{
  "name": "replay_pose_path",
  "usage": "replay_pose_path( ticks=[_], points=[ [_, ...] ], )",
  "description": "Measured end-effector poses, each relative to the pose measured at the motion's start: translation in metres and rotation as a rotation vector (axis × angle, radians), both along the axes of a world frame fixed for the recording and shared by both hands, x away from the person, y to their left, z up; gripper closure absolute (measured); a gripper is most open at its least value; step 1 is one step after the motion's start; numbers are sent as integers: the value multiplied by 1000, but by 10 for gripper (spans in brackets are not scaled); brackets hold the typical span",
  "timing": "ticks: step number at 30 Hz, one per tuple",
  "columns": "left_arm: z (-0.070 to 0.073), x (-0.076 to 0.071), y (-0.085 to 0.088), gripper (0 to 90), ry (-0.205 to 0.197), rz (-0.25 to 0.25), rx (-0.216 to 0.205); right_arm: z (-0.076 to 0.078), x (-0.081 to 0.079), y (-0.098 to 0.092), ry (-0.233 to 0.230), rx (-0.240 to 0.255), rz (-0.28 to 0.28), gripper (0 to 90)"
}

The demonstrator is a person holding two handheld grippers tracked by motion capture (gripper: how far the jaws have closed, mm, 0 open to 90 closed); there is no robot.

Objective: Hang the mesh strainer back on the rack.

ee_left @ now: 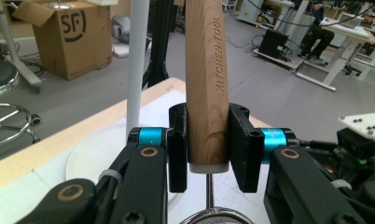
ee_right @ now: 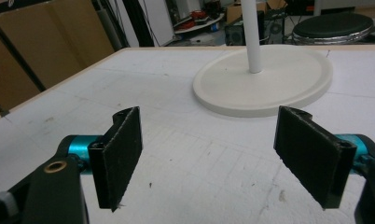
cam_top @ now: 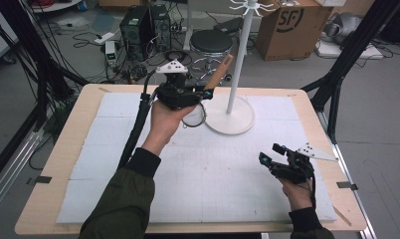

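Note:
My left gripper (cam_top: 206, 93) is raised above the back middle of the table, shut on the wooden handle (cam_top: 220, 72) of a kitchen strainer. In the left gripper view the handle (ee_left: 206, 79), marked "KITCHEN TOOL", stands clamped between the two black pads (ee_left: 177, 154), and the strainer's wire ring (ee_left: 216, 215) hangs below. The ring (cam_top: 194, 115) hovers beside the round base (cam_top: 233, 121) of a white hook stand, whose pole (cam_top: 239, 55) rises just right of the handle. My right gripper (cam_top: 270, 153) rests low at the front right, open, with nothing between its pads (ee_right: 120, 151).
The stand's base (ee_right: 265, 84) lies ahead of the right gripper on the white mat (cam_top: 213, 174). Behind the table are a black stool (cam_top: 211, 42), a cardboard box (cam_top: 292, 25) and black frame legs (cam_top: 337, 74).

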State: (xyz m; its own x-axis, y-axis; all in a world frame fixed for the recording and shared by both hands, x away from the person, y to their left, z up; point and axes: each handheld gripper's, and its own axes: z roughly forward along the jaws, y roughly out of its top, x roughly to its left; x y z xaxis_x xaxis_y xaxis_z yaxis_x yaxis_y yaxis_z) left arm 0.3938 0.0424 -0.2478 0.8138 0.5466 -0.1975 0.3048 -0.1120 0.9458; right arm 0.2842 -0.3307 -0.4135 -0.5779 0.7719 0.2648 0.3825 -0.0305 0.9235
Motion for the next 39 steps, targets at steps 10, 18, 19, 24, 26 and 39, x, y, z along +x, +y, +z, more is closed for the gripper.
replay_pose_path(
  ticks=[10, 18, 19, 24, 26, 39],
  points=[
    [26, 10, -1, 711, -35, 5, -23, -2, 3, 0, 3, -2, 5, 225],
    [51, 16, -9, 711, -73, 7, -16, -2, 4, -1, 4, 0, 4, 225],
    [54, 17, -9, 711, -75, 8, -13, -2, 4, -1, 4, -1, 5, 225],
    [65, 25, -11, 711, -78, 12, -16, -3, 6, -1, 6, 3, 7, 225],
    [68, 28, -13, 711, -80, 12, -20, -3, 7, -1, 9, 4, 8, 225],
    [74, 43, -24, 710, -72, 12, -25, -4, 9, -3, 11, 18, 11, 225]
  ],
)
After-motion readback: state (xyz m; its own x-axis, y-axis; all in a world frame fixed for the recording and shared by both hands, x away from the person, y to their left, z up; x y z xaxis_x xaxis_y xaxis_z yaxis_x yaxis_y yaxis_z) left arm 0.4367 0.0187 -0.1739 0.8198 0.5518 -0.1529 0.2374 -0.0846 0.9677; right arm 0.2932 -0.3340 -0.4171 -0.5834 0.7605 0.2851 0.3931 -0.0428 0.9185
